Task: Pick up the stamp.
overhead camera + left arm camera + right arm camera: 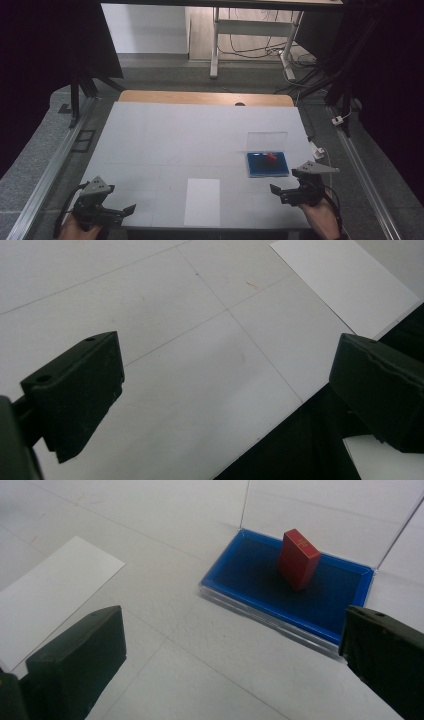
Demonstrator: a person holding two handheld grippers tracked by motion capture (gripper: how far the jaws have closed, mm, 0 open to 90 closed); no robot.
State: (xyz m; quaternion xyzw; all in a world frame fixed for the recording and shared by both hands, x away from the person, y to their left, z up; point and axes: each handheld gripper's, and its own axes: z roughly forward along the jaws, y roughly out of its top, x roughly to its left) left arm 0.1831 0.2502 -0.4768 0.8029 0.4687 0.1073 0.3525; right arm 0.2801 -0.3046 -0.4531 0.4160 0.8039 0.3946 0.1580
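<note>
A blue ink pad [268, 164] [290, 587] lies in a clear case at the table's right, its see-through lid [267, 140] [330, 515] standing open behind it. A small red stamp block [271, 157] [298, 558] stands on the blue pad. A white sheet of paper [202, 201] [47, 597] [345, 282] lies near the front edge. My right gripper [278, 194] [235, 665] hovers open just in front of the case, nothing between its jaws. My left gripper [127, 212] [225, 390] is open over the front left of the table, holding nothing.
The white table [190, 140] has a wooden strip [205, 97] along its far edge. Metal rails [50, 170] run down both sides. A desk frame [250, 35] and cables lie on the floor beyond. The table's front edge [280, 425] runs close under the left gripper.
</note>
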